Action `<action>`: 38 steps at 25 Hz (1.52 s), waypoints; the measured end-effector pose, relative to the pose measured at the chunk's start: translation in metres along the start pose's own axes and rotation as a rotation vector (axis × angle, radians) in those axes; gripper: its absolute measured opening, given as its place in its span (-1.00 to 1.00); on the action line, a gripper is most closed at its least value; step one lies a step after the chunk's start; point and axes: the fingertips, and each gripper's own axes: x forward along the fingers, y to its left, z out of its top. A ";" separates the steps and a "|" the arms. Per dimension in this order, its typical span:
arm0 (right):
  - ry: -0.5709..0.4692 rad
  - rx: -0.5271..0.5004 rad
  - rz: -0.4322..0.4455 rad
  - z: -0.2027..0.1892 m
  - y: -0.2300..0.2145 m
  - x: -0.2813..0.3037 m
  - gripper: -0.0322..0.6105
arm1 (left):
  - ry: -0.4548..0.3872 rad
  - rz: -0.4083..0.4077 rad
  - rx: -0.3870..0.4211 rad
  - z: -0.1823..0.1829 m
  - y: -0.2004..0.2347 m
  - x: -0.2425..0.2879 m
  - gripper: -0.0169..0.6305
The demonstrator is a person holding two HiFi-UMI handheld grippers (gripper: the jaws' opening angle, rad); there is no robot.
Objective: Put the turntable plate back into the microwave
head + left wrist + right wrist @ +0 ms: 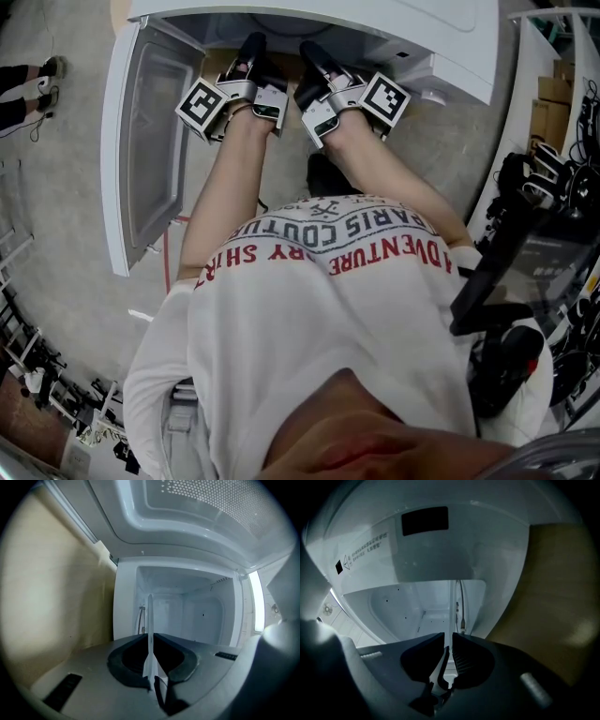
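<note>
Showing edge-on only: turntable plate [150, 630]

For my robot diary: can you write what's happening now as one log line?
left tool shut on turntable plate | right tool shut on same plate | door open | both tools at microwave mouth

A lab or workshop is suggested rather than a home kitchen: right of the white microwave [403, 23], cardboard boxes [553, 103] and tangled black cables [562, 178] are piled, and a bare grey floor [56, 225] is seen left of it.
</note>
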 end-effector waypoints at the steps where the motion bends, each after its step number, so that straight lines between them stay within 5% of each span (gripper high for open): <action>1: 0.001 0.001 -0.006 -0.003 0.000 0.000 -0.79 | 0.003 0.008 0.013 0.002 -0.001 -0.002 -0.85; 12: -0.043 0.025 -0.023 -0.003 -0.003 0.000 -0.85 | 0.061 0.103 0.223 0.001 -0.008 -0.016 -0.84; 30: -0.060 -0.030 -0.030 -0.022 0.017 -0.043 -0.89 | 0.220 -0.011 0.281 -0.059 -0.032 -0.070 -0.94; 33: 0.029 -0.215 -0.004 -0.052 0.043 -0.086 -0.89 | 0.315 -0.075 0.431 -0.095 -0.056 -0.105 -0.94; 38: 0.207 -0.669 -0.033 -0.111 0.084 -0.183 -0.89 | 0.517 -0.137 0.871 -0.158 -0.099 -0.186 -0.94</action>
